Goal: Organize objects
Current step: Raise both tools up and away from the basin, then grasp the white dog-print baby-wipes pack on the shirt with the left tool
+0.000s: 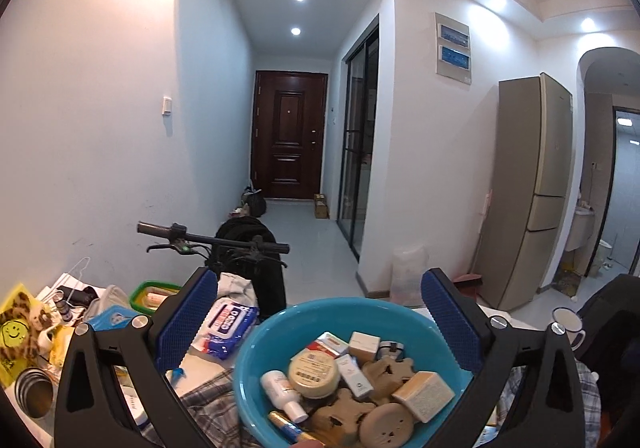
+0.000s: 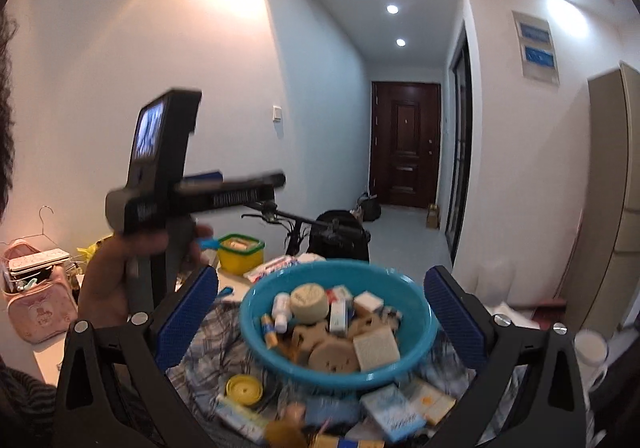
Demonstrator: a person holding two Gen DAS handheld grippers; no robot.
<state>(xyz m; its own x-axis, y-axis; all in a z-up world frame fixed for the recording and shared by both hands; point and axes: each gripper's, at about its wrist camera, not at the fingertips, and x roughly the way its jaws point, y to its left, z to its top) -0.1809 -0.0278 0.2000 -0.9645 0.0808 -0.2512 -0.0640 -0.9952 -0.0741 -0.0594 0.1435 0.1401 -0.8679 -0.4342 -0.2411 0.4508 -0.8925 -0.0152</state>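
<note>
Left gripper [image 1: 320,312]: jaws spread wide, nothing between the blue pads, raised above the teal basin.
Right gripper [image 2: 320,312]: jaws spread wide, empty, framing the basin from above.
Teal basin [image 1: 256,352]: on the cluttered table, resting on plaid cloth [image 1: 208,400]; filled with a round tin [image 1: 314,372], small boxes, a white bottle, tan bear-shaped pieces.
Table [image 2: 44,360]: white, crowded; wipes pack [image 1: 226,322] just left of the basin, green-rimmed yellow container [image 2: 240,252] behind it, pink pouch [image 2: 38,308] at far left, white mug [image 1: 568,322] at right.
Hand [image 2: 116,280]: gripping the left gripper's handle, blurred.
Room: white walls, ceiling spotlights, 1 dark brown door [image 1: 290,135] at the hallway's end, beige refrigerator [image 1: 528,187] at right, scooter handlebar [image 1: 212,240] beyond the table.
</note>
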